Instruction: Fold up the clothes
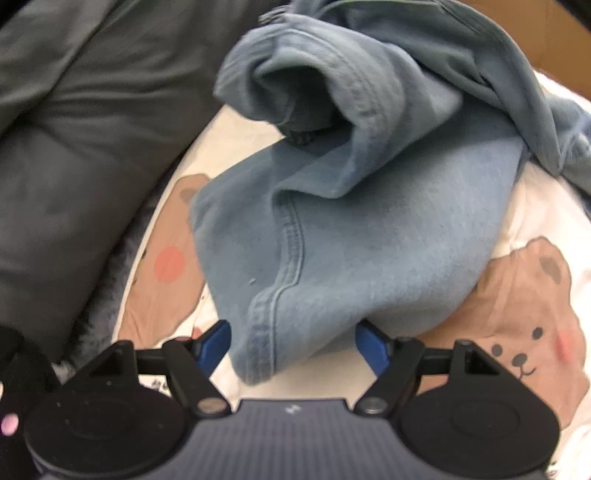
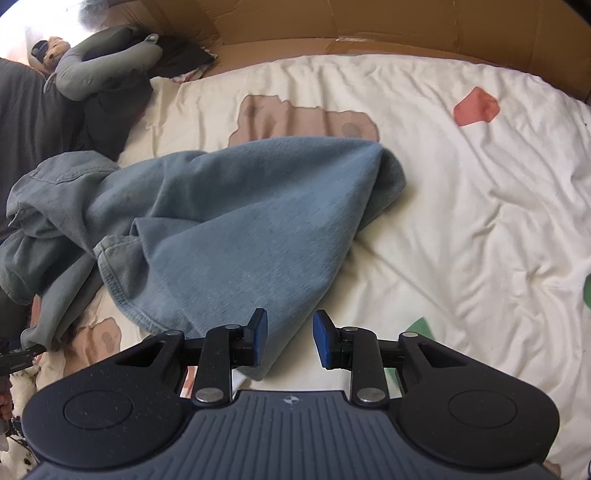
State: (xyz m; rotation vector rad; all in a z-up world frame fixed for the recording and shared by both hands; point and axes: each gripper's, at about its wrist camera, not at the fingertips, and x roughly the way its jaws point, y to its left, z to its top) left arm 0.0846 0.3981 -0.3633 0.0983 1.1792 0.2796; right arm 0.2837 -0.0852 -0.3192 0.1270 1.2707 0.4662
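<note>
a pair of light-blue jeans [image 2: 236, 218] lies rumpled on a cream bedspread [image 2: 461, 206] printed with brown bears, one leg drawn out toward the cameras and the rest heaped up behind it. beyond the jeans, toward the head of the bed, a grey neck pillow [image 2: 99, 66] rests against dark bedding, with cardboard [image 2: 369, 26] standing past the bedspread's far edge.

the left gripper [image 1: 293, 347] straddles a seamed hem corner of the jeans, its blue pads wide apart with the denim between them — whether either pad touches the cloth cannot be told. the right gripper [image 2: 290, 341] sits at the near tip of the drawn-out leg, jaws open more narrowly; the cloth lies against or just beside its left pad, and nothing is pinched.

this looks like the early, gathering stage: both tools are placed at an edge of the garment, but no fold shows and the jeans are far from flat. the next move likely calls for closing both jaws on the denim, then pulling the corners apart to spread the leg smooth before doubling it over.
</note>
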